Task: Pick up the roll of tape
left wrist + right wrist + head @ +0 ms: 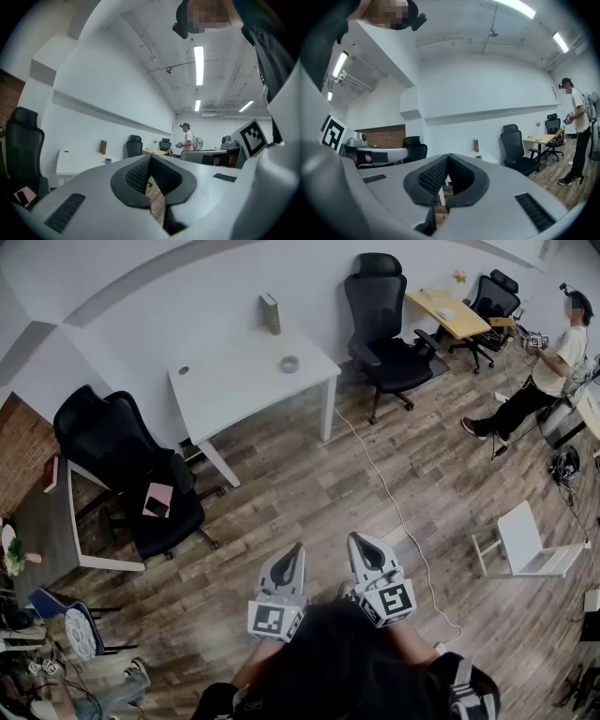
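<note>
A wood-floored office held a white desk [234, 390] against the white wall, with black chairs [386, 343] around it. The roll of tape [290, 364] lay flat on the desk towards its right end, nearer the front right corner than the brown carton [270, 313] standing at the back edge. Both tools hovered well short of the desk, over the floor. The left gripper [295, 551] had its jaws pressed together on nothing, and the right gripper [361, 542] likewise; each pointed level towards the desk, the tape far beyond their tips.
</note>
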`<move>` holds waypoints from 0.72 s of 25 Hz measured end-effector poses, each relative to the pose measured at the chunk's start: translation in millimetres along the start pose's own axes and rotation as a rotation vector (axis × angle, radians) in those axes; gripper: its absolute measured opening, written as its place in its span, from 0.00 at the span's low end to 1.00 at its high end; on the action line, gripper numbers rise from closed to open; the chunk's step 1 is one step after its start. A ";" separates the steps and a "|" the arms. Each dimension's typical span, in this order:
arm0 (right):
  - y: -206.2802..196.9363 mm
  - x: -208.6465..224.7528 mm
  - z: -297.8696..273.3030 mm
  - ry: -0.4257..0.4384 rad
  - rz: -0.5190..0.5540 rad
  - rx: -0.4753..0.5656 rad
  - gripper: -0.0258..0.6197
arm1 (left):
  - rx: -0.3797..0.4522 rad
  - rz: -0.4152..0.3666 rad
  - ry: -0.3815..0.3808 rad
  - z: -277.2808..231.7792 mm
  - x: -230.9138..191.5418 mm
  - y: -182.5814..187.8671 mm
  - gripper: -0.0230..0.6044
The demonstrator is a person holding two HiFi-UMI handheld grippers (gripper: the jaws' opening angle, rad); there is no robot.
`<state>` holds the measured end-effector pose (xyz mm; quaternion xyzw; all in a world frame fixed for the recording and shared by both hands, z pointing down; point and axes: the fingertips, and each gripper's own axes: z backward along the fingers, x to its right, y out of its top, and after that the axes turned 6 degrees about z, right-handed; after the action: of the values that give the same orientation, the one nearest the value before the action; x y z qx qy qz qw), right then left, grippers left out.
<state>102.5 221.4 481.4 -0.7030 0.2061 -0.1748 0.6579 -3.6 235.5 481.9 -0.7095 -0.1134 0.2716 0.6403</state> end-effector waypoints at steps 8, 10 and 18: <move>1.8 -6.1 -1.4 0.004 0.006 0.005 0.06 | 0.002 -0.004 -0.007 4.4 -2.0 0.7 0.07; 3.1 -8.4 -1.8 0.005 -0.001 0.009 0.06 | 0.003 -0.003 -0.009 6.5 -2.9 0.9 0.07; 9.0 -29.3 -13.1 -0.003 -0.050 0.049 0.06 | -0.010 0.011 -0.024 21.4 -21.6 1.8 0.07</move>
<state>70.2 225.0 474.1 -0.6918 0.1832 -0.1949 0.6707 -33.2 242.4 484.6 -0.7100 -0.1185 0.2830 0.6339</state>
